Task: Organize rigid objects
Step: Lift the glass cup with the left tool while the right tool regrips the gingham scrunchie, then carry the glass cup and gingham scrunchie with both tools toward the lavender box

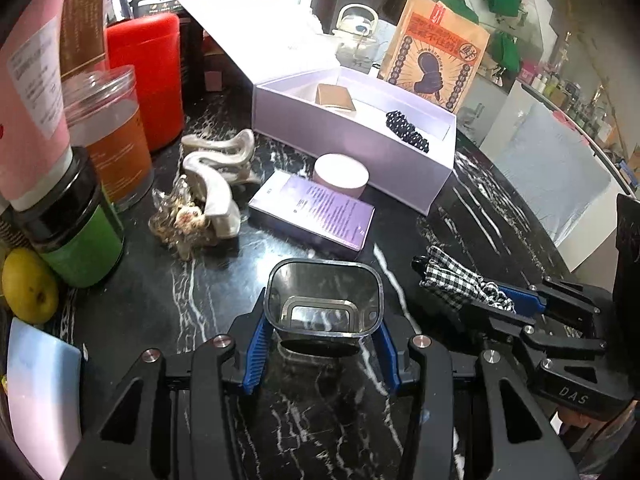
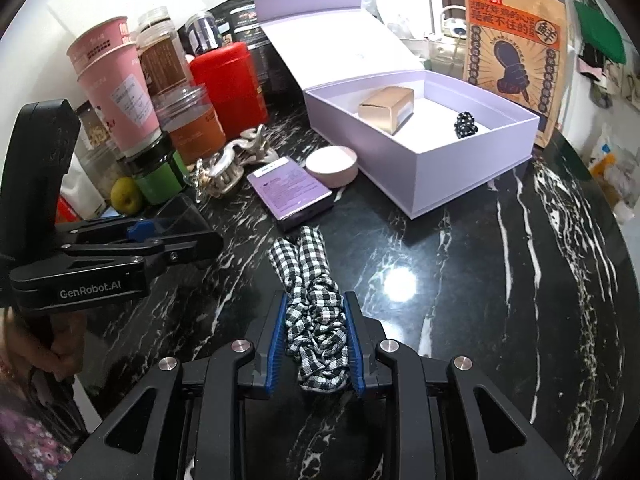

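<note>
My left gripper (image 1: 322, 334) is shut on a dark clear plastic container (image 1: 324, 300) and holds it just above the black marble table (image 1: 160, 312). My right gripper (image 2: 316, 340) is shut on a black-and-white checked scrunchie (image 2: 312, 304), which also shows in the left wrist view (image 1: 456, 278). An open lilac box (image 2: 452, 168) stands further back; a gold box (image 2: 388, 108) and a black beaded piece (image 2: 464, 124) lie in it. In front of it are a round pink tin (image 2: 332, 164), a flat purple box (image 2: 288, 192) and silver hair claws (image 2: 236, 160).
Pink cups (image 2: 112, 92), jars (image 2: 192, 124), a red canister (image 2: 228, 80), a green jar (image 2: 156, 176) and a yellow-green fruit (image 2: 126, 196) crowd the left. A printed paper bag (image 2: 516, 48) stands behind the lilac box. The table's round edge (image 2: 624, 240) curves at right.
</note>
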{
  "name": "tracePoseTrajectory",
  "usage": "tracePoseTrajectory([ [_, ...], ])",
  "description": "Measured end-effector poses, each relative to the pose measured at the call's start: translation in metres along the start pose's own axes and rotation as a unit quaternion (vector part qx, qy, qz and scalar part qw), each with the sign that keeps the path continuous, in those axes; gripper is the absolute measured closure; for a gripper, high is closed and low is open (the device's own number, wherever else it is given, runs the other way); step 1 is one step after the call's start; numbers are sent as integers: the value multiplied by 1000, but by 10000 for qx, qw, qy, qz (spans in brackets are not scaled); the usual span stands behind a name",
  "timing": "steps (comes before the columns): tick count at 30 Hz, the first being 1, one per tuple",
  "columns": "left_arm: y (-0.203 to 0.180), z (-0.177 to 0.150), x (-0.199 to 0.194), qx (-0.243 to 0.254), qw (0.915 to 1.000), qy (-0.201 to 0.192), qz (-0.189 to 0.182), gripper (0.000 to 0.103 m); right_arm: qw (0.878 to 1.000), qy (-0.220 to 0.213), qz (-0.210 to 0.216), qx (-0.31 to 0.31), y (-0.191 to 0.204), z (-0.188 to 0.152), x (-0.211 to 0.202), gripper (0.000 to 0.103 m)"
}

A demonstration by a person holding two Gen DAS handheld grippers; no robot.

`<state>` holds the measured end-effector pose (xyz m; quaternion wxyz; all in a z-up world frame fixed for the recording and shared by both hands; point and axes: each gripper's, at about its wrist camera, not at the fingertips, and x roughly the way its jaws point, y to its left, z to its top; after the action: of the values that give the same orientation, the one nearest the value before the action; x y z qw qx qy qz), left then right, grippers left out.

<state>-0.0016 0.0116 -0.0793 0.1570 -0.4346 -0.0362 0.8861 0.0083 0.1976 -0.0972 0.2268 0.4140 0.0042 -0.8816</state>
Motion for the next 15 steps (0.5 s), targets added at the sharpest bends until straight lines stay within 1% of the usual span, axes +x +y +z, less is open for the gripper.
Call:
tracePoseTrajectory([
  [9, -14, 18, -1, 132, 9998, -111, -52, 57, 9999, -82, -27, 139, -13, 5, -10, 77],
  [15, -28, 31, 0, 285, 9993, -156, -156, 57, 9995, -181, -90, 235, -22, 10, -22, 77],
])
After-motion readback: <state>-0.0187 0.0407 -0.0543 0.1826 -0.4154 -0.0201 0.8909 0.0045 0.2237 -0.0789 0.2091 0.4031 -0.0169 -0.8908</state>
